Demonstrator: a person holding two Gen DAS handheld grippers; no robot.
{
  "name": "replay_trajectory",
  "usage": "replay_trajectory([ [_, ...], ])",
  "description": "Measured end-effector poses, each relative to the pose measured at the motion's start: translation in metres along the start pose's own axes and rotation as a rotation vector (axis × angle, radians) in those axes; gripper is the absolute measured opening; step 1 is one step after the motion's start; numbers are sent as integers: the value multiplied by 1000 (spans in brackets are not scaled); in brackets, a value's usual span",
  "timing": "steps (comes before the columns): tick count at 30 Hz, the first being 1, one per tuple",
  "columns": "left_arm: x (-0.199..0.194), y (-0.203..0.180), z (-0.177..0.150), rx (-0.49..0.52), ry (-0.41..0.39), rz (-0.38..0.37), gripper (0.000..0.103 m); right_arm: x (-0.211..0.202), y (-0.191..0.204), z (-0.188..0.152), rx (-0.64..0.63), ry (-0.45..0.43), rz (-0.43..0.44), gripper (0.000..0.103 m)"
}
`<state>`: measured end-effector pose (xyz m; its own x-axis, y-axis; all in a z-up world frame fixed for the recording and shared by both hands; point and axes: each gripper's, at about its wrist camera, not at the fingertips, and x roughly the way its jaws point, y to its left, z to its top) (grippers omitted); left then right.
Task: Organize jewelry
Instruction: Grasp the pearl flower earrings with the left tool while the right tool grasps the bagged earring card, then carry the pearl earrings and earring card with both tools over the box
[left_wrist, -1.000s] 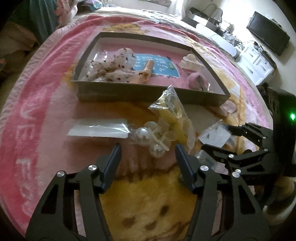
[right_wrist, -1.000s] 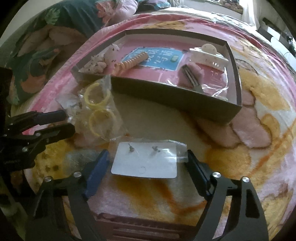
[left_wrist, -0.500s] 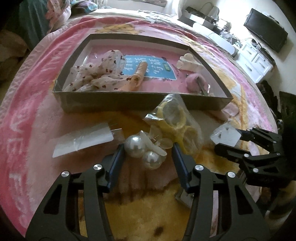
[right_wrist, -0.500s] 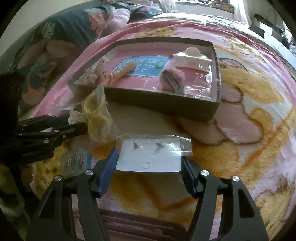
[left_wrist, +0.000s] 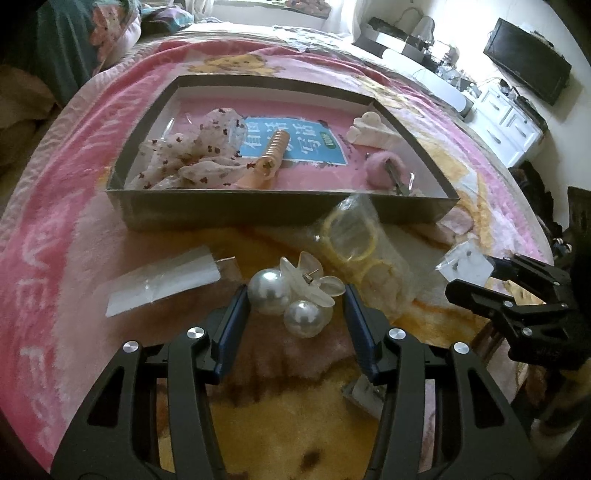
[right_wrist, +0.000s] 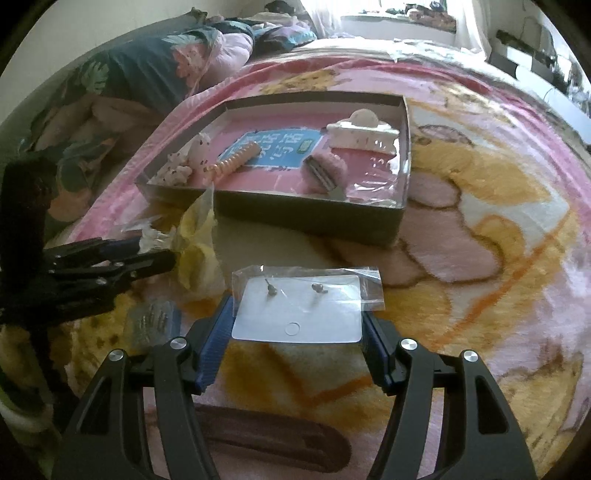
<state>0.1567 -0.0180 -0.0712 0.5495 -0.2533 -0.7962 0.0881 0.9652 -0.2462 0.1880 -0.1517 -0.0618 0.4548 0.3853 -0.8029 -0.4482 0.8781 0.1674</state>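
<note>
My left gripper is shut on a pair of pearl earrings with translucent petals, one pad against the big pearl and the other against a petal. It shows at the left of the right wrist view as the left gripper. My right gripper is shut on a white earring card in a clear bag, its pads on the card's two side edges. Two small studs sit on the card. In the left wrist view the right gripper holds that card. The open grey box lies beyond both.
The box holds a floral scrunchie, an orange spiral tie, a white claw clip and a pink fuzzy clip. A bag of yellow rings, a flat clear packet and a small packet lie on the pink blanket.
The left jaws have narrowed onto the pearl earrings. The right jaws have narrowed onto the earring card and carried it a little up and sideways.
</note>
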Motion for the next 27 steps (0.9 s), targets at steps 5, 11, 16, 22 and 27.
replay_trajectory([
  [5,-18,4,-5,-13,-22,13,43,-7,5,-1,-15,-19,16,62],
  [11,-46,8,-14,-27,-51,20,43,-18,13,0,-28,-42,32,62],
  [16,-69,20,-22,-57,-78,29,43,-31,17,2,-34,-71,41,62],
  [22,-96,39,-24,-93,-122,61,43,-47,22,7,-43,-114,43,62],
  [27,-110,50,-20,-115,-151,79,43,-57,28,12,-58,-141,44,62],
])
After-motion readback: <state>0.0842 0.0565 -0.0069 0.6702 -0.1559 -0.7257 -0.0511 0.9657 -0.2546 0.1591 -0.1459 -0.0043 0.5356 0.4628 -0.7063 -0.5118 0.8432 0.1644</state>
